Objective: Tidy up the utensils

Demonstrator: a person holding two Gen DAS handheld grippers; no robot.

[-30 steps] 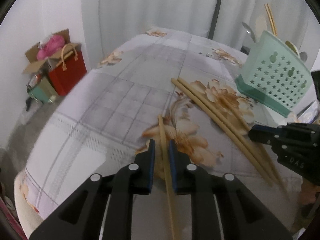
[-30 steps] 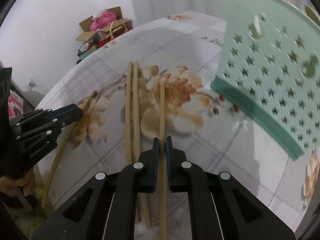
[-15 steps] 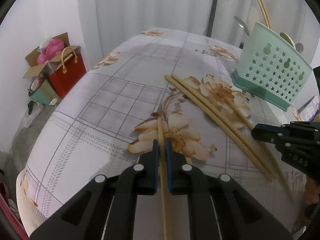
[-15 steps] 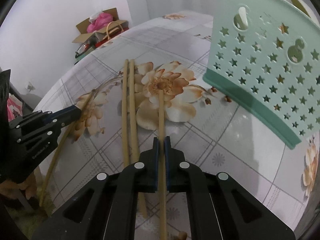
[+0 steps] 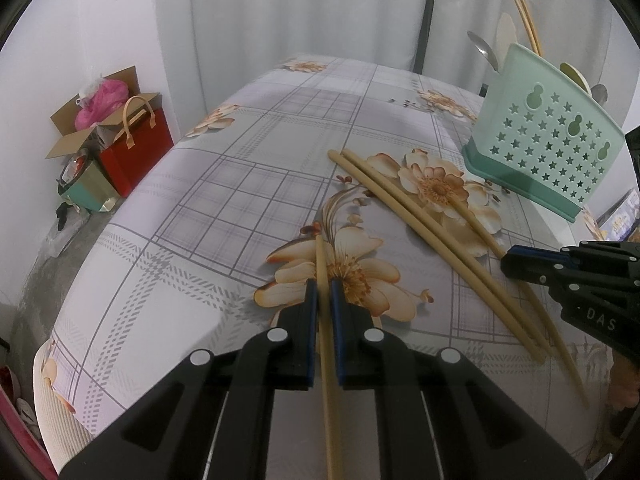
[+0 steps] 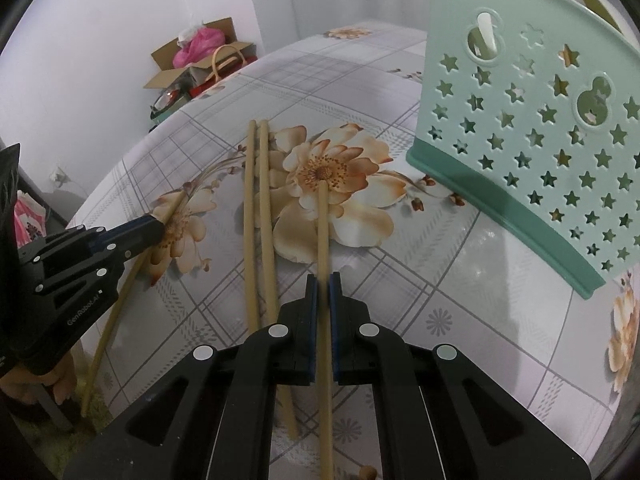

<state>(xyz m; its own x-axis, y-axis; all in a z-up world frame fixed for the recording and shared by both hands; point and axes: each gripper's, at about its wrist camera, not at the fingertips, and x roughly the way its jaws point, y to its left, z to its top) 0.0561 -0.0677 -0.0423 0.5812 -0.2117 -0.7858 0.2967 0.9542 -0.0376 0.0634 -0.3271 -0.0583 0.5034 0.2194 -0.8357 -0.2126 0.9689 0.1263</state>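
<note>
My left gripper [image 5: 323, 289] is shut on a wooden chopstick [image 5: 325, 320] and holds it above the flowered tablecloth. My right gripper [image 6: 323, 283] is shut on another wooden chopstick [image 6: 323, 232], lifted off the cloth. A pair of chopsticks [image 6: 258, 216] lies side by side on the table between the grippers; the pair also shows in the left wrist view [image 5: 420, 232]. A mint green utensil holder [image 6: 532, 120] with star holes stands at the right, holding spoons and chopsticks [image 5: 528, 28]. It also shows in the left wrist view [image 5: 548, 148].
The table [image 5: 240, 184] has a rounded edge falling away at the left and front. On the floor beyond stand a red bag [image 5: 136, 152] and an open cardboard box [image 5: 88, 120]. White curtains hang behind the table.
Both grippers have risen and drawn back with their chopsticks. The left gripper closed fully on its chopstick. The holder looks farther away and more upright in the right wrist view.
</note>
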